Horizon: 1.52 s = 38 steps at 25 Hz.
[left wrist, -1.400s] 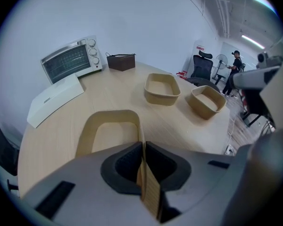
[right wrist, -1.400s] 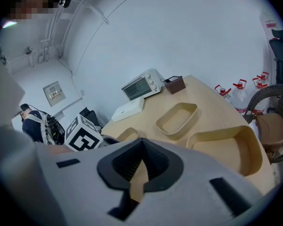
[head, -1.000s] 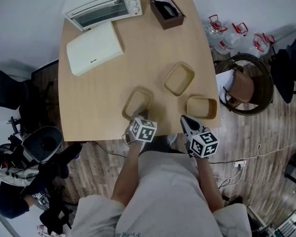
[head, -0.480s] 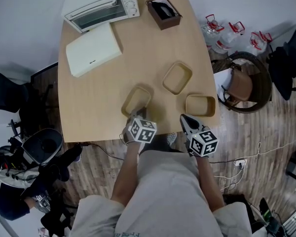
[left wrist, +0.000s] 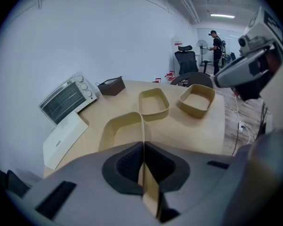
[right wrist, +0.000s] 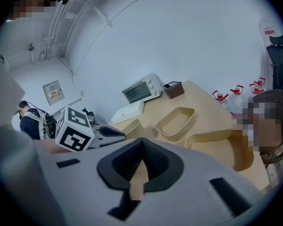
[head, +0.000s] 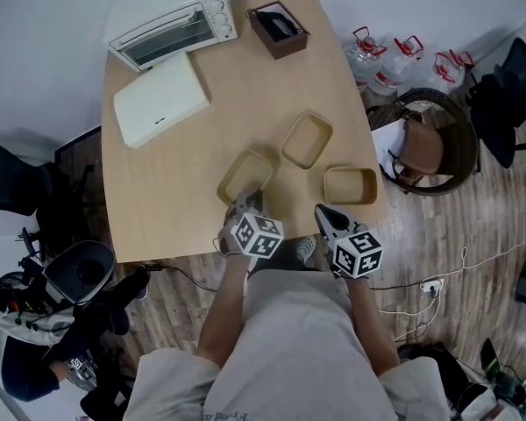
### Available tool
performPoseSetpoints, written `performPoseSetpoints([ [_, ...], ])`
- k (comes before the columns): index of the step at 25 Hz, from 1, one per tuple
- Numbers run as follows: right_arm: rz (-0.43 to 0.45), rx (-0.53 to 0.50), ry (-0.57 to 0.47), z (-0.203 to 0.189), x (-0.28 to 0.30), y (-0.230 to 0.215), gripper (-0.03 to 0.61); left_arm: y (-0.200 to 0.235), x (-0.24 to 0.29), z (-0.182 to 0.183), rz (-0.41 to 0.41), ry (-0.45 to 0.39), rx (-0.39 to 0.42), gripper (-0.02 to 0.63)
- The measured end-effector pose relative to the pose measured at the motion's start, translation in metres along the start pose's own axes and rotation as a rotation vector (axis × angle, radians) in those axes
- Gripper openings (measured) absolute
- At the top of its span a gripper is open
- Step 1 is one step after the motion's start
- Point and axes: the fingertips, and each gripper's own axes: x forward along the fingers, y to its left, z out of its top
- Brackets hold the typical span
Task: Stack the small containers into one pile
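Note:
Three shallow tan containers lie on the wooden table [head: 158, 200]. The left container [head: 245, 175] sits nearest the front edge, and my left gripper [head: 246, 203] is shut on its near rim. In the left gripper view the thin rim runs straight between the jaws of the left gripper [left wrist: 143, 142], with the held container [left wrist: 120, 128] ahead. The middle container [head: 307, 140] and the right container [head: 350, 185] sit apart from it. My right gripper [head: 321, 210] hangs over the front edge, left of the right container [right wrist: 226, 147]. In its own view the right gripper [right wrist: 141, 141] is shut and holds nothing.
A toaster oven [head: 171, 29], a flat white box [head: 160, 97] and a small brown box [head: 278, 28] stand at the table's far end. Water bottles [head: 381, 55] and a wicker chair [head: 430, 147] are on the floor to the right.
The head view has shifted slightly. The left container, in the left gripper, now sits a little nearer the middle container. The right gripper stays at the front edge.

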Motion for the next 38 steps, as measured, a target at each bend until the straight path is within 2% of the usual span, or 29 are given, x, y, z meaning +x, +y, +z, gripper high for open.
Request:
performPoseSetpoints([
  [12, -0.051, 0.03, -0.052, -0.001, -0.028, -0.012, 0.006, -0.03, -0.003, 0.034, -0.007, -0.054, 0.188, 0.014],
  [17, -0.083, 0.053, -0.083, -0.002, -0.045, -0.023, 0.006, -0.054, -0.003, 0.052, -0.025, -0.081, 0.289, 0.012],
  [23, -0.122, 0.035, -0.095, -0.008, -0.067, -0.027, 0.006, -0.081, -0.003, 0.067, -0.053, -0.1, 0.358, 0.014],
  [38, -0.264, 0.137, -0.188, -0.021, -0.142, -0.081, 0.006, -0.163, 0.01, 0.121, -0.123, -0.145, 0.56, 0.014],
])
